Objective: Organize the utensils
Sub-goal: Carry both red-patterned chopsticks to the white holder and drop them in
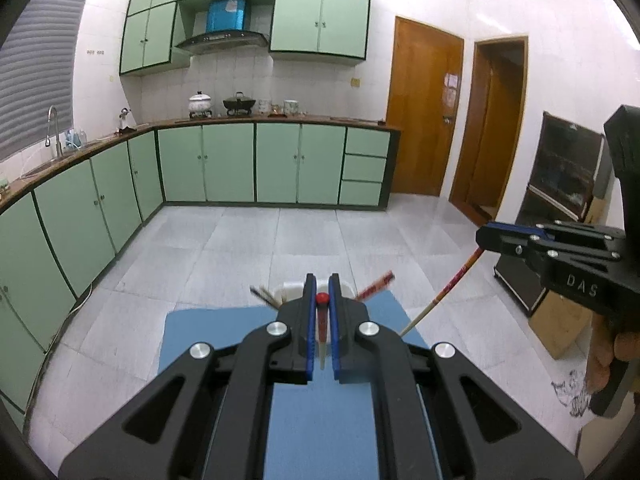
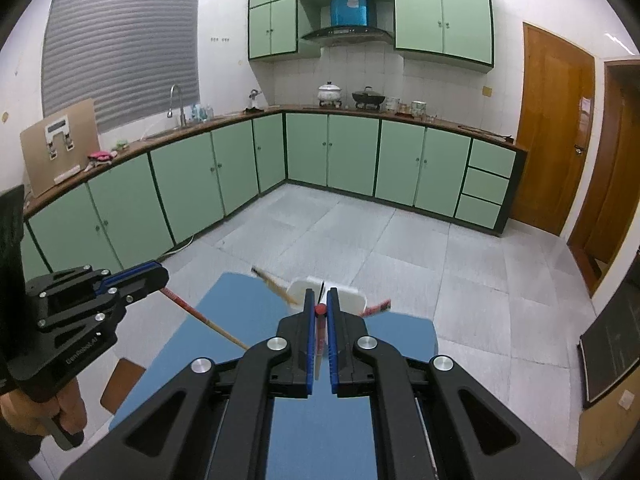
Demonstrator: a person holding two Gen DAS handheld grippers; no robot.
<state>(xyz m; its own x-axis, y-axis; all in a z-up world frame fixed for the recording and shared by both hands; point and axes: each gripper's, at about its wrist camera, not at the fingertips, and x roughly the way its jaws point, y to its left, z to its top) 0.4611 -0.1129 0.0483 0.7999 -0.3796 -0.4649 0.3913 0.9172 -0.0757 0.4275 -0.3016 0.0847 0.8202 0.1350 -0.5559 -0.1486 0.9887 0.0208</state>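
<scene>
Two chopsticks lifted: your left hand-held gripper (image 1: 321,300) clamps one chopstick (image 1: 322,332), your right hand-held gripper (image 2: 319,312) another (image 2: 319,334), above the blue surface (image 1: 224,332).

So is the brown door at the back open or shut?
Shut. The brown door sits flat in its frame; the doorway beside it stands open.

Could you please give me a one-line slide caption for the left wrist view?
Left gripper and right gripper each grip a chopstick above the blue mat.

Raised letters "DAS" stand on the black body of the right tool (image 1: 484,240). Small print along the left tool (image 2: 160,278) is too blurred to read.
</scene>
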